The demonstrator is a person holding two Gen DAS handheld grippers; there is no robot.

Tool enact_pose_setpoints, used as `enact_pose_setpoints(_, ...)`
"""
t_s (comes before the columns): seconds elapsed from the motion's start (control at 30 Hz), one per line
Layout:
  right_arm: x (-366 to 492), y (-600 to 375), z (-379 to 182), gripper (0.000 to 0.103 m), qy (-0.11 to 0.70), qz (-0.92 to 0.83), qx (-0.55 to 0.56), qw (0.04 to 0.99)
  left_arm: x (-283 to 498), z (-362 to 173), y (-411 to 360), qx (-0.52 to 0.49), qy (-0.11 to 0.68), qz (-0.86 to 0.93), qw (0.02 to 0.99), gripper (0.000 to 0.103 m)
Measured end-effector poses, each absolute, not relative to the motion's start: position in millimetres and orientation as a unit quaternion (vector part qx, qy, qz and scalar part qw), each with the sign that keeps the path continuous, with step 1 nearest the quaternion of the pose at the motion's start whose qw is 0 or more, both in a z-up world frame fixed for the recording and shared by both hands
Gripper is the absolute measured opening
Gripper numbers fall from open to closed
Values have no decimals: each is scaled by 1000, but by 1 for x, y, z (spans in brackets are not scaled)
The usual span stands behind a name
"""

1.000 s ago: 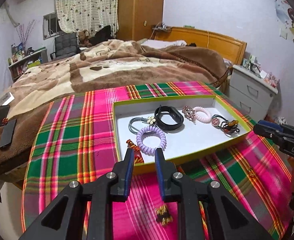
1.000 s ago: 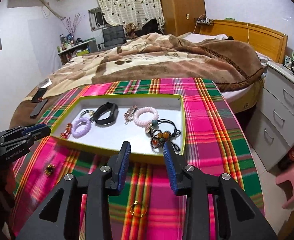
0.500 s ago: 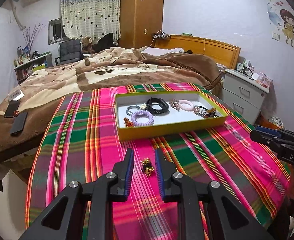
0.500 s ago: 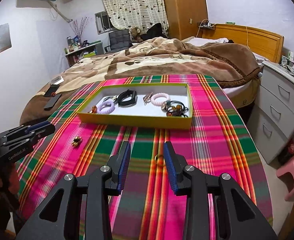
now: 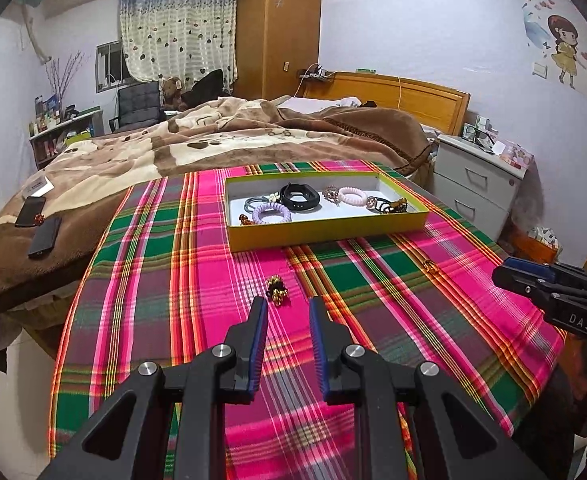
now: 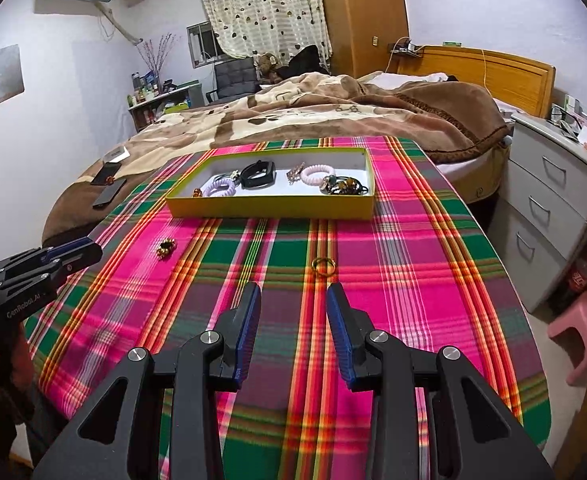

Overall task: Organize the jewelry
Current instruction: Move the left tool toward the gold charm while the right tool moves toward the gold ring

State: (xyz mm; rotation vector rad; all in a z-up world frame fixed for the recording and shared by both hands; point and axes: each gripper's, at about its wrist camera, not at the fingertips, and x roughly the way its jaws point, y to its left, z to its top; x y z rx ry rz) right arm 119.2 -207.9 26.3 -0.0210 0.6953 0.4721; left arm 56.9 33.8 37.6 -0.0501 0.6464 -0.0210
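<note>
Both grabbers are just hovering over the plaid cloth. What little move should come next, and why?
Probably lower the open left gripper onto the small gold-and-black beaded trinket just ahead: it lies on the cloth outside the yellow-rimmed tray. The right gripper likewise faces a gold ring.

Cut off, hidden or too small to read

Both views: gripper bodies run off the bottom edge. Left view: right gripper (image 5: 505, 274) cut by right edge, jaw gap not readable; gold ring (image 5: 429, 265) just a speck; red-gold trinket (image 5: 246, 221) partly behind tray (image 5: 325, 229) front wall. Right view: left gripper (image 6: 91, 249) cut at left edge; beaded cluster (image 6: 166, 246) too small for detail.
</note>
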Motion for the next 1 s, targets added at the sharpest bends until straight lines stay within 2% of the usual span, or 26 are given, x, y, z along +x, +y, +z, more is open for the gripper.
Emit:
enact_pose_setpoints(0.6, 126, -207, 20, 35, 346, 227, -13, 910, 65, 30, 32, -22, 326, -11, 945, 21)
enact_pose_setpoints(1.0, 160, -190, 6, 35, 366, 215, -42, 905, 104, 20, 38, -20, 350, -13, 936, 21)
